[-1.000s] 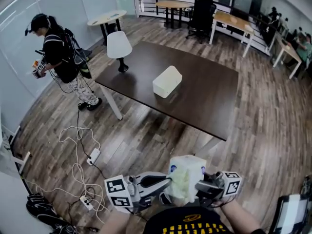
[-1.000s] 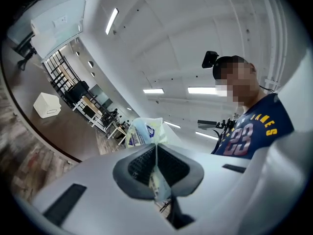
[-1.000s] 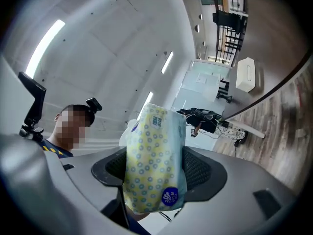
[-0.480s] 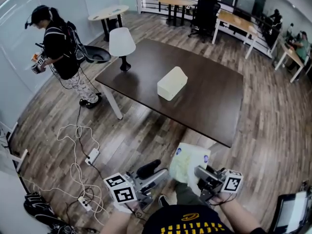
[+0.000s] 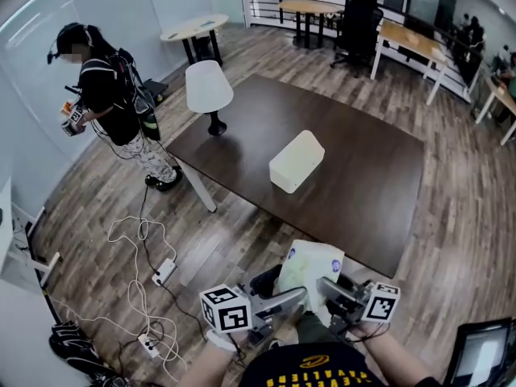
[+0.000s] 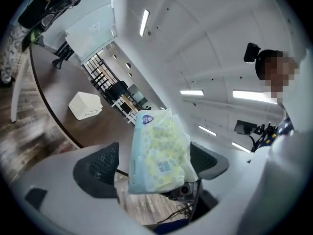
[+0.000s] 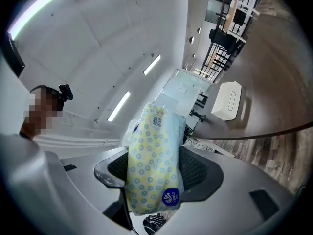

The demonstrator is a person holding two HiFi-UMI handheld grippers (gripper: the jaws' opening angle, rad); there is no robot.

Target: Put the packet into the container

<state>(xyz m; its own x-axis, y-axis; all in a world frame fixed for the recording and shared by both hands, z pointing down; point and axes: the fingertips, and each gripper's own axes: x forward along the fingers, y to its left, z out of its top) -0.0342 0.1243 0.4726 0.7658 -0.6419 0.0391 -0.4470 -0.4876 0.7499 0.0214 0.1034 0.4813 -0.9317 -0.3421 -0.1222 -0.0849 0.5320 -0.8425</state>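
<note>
Your right claw [image 5: 332,290] is closed on the packet [image 5: 309,271], a soft pack printed with yellow and blue rings. In the right gripper view the packet [image 7: 154,160] stands on end between the two dark pads, which press on it from both sides, with the round blue logo at its near end.

Your left claw [image 5: 282,298] is spread wide. In the left gripper view the packet [image 6: 159,151] hangs in the gap between its pads. There is clear space on the left side; whether the right pad [image 6: 209,159] touches the packet cannot be told.

In the head view you hold the packet low and close to your body, over the wooden floor, just short of the near edge of the table [image 5: 363,188]. The container [image 5: 297,161], a white box with rounded corners, sits near the middle of the dark table, well apart from the packet. It shows in both gripper views [image 6: 85,105] [image 7: 227,101].

A white lamp [image 5: 208,87] stands at the table's far left corner. A person in black [image 5: 113,103] stands beyond the table's left side, and white cables [image 5: 137,248] lie on the floor to your left.
</note>
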